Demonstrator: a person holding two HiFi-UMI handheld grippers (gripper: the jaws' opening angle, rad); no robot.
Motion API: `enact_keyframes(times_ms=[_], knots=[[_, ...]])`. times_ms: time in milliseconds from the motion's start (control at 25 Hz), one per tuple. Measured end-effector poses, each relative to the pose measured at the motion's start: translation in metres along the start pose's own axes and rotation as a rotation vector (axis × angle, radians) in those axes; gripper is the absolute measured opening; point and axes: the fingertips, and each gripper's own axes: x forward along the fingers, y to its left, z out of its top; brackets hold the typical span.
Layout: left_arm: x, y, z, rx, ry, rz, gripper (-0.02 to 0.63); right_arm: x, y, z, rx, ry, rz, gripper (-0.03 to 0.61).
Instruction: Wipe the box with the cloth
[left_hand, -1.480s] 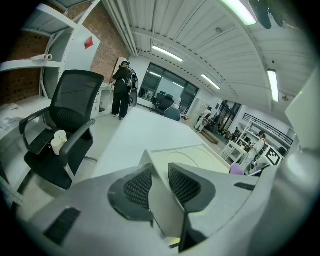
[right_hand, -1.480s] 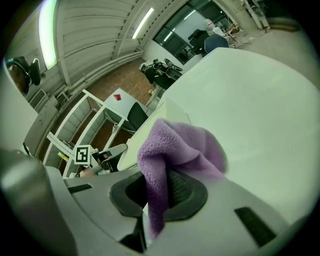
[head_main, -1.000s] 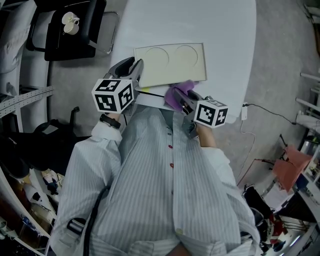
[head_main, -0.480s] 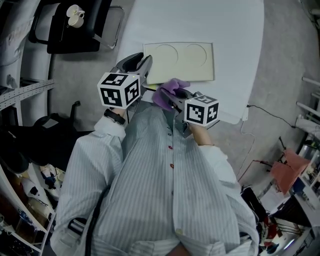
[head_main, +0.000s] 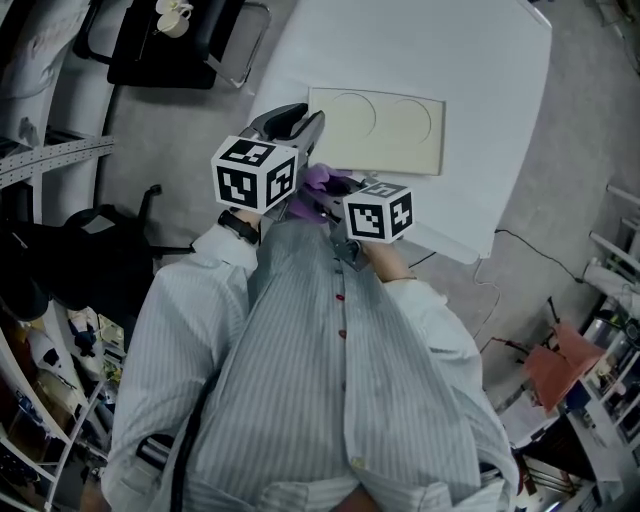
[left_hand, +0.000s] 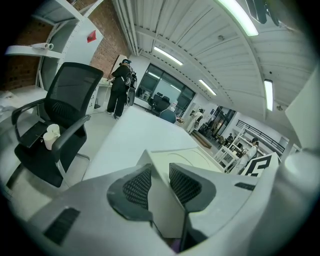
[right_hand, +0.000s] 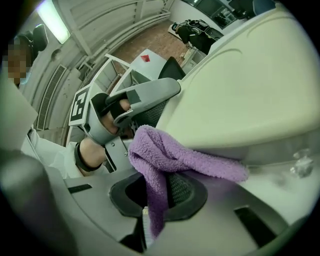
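Here your left gripper (left_hand: 160, 185) was closed on the near left corner of the box (head_main: 385, 135), I think to keep it steady on the table (head_main: 420, 50) while you wiped. Your right gripper (right_hand: 160, 192) was clenched on the cloth (right_hand: 165, 155), which hung over its jaws and seemed to press on the near side of the box, just beside the left gripper. The box lay flat near the table edge.
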Motion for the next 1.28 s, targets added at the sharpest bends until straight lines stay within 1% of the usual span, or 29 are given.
enact_keyframes(times_ms=[160,280,360,480,600,680,800,880,1000,1080,1160,1280], knots=[[-0.002,0.002,0.0,-0.014,-0.01,-0.005,0.095,-0.02,0.008,0.003,-0.043,0.021,0.0,0.043],[-0.007,0.004,0.003,-0.023,-0.022,0.015,0.095,-0.053,0.02,0.013,-0.08,0.012,0.006,0.043],[-0.013,0.002,0.005,-0.042,-0.037,0.026,0.095,-0.079,0.03,0.027,-0.113,-0.005,0.014,0.043],[-0.025,-0.004,0.007,-0.071,-0.065,0.037,0.095,-0.117,0.046,0.063,-0.208,-0.052,0.015,0.043],[-0.039,-0.011,0.004,-0.108,-0.08,0.055,0.095,-0.14,0.062,0.118,-0.34,-0.108,0.006,0.043],[-0.046,-0.019,0.002,-0.135,-0.09,0.054,0.095,-0.14,0.071,0.156,-0.429,-0.117,0.017,0.043],[-0.052,-0.036,-0.004,-0.137,-0.091,0.036,0.095,-0.114,0.084,0.196,-0.542,-0.077,0.041,0.043],[-0.053,-0.047,-0.01,-0.139,-0.093,0.037,0.095,-0.084,0.091,0.209,-0.614,-0.002,0.067,0.042],[-0.053,-0.059,-0.018,-0.157,-0.094,0.033,0.095,-0.035,0.098,0.202,-0.695,0.186,0.128,0.043],[-0.051,-0.066,-0.024,-0.171,-0.083,0.018,0.095,-0.004,0.097,0.181,-0.733,0.343,0.175,0.043],[-0.047,-0.07,-0.032,-0.188,-0.07,0.007,0.095,0.023,0.091,0.153,-0.769,0.51,0.214,0.043],[-0.041,-0.074,-0.043,-0.202,-0.056,-0.007,0.095,0.05,0.085,0.109,-0.813,0.755,0.257,0.043]])
